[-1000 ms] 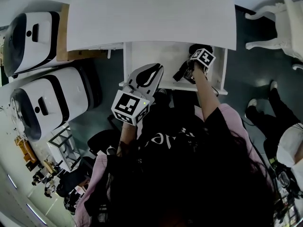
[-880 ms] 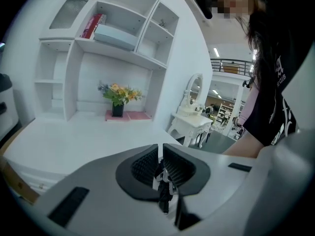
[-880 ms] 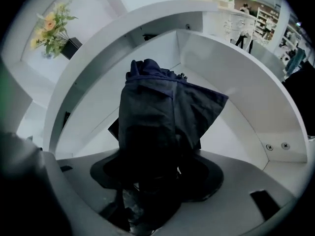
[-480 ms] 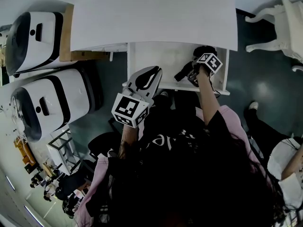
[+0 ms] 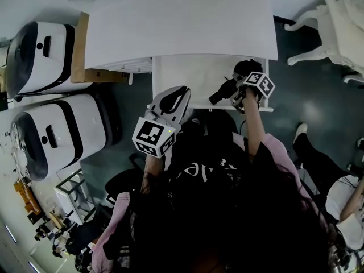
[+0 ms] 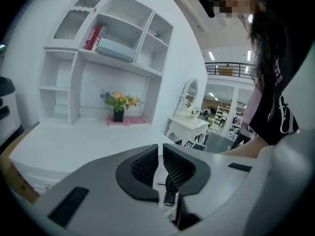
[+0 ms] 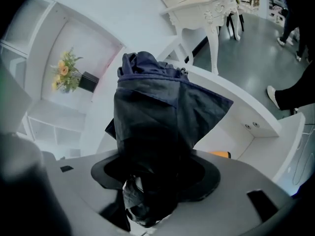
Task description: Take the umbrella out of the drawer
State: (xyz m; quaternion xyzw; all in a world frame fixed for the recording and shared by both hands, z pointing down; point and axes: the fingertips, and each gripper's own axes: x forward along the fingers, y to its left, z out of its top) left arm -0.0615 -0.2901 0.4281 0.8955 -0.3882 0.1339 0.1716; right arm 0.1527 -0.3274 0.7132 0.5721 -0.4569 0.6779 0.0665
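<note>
The dark folded umbrella [image 5: 223, 91] hangs over the right front of the open white drawer [image 5: 190, 75], with my right gripper [image 5: 241, 90] shut on it. In the right gripper view the umbrella's navy fabric [image 7: 157, 102] bunches up between the jaws and hides them, so my right gripper [image 7: 153, 168] shows only as its black pads' outer edges. My left gripper [image 5: 180, 91] hovers at the drawer's front left edge. In the left gripper view my left gripper [image 6: 160, 154] has its ribbed pads almost touching, with nothing held.
The white desk top [image 5: 182, 27] lies beyond the drawer. Two large white-and-black machines [image 5: 54, 127] and a cardboard box [image 5: 91, 73] stand on the left. A white chair [image 5: 335, 21] and another person's legs [image 5: 310, 152] are on the right. A shelf unit with flowers [image 6: 118, 102] backs the desk.
My right gripper has drawn the umbrella toward the drawer's front and to the right. The left gripper has stayed near the drawer's front left.
</note>
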